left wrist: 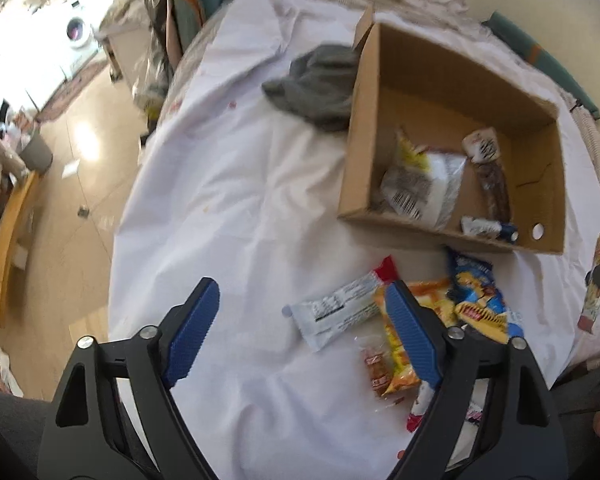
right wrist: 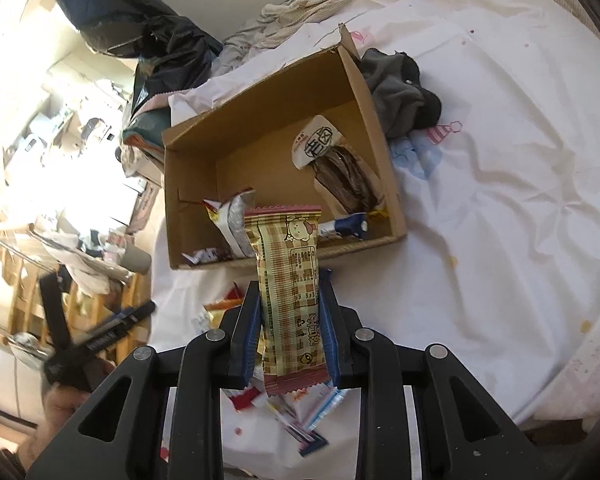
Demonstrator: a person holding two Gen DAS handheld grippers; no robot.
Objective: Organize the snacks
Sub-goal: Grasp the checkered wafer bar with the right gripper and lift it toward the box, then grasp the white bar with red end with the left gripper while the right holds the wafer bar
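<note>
Meanwhile, the right gripper (right wrist: pixel 290 328) has its jaws clamped on a checked snack bar (right wrist: pixel 290 292) near the cardboard box (right wrist: pixel 380 128); the left gripper (left wrist: pixel 300 320) hangs with jaws open over loose snacks (left wrist: pixel 476 296) on the bed (left wrist: pixel 228 184).

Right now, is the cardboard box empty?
No. The cardboard box is open-topped, with several snack packets lying on its floor.

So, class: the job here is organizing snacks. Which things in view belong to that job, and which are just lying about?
Part of the job:
- cardboard box with packets already inside
- checked wafer packet, clamped in the right gripper
- loose snack packets on the white sheet
- left gripper, open above them

Lying about:
- grey cloth beside the box
- black bag behind it
</note>
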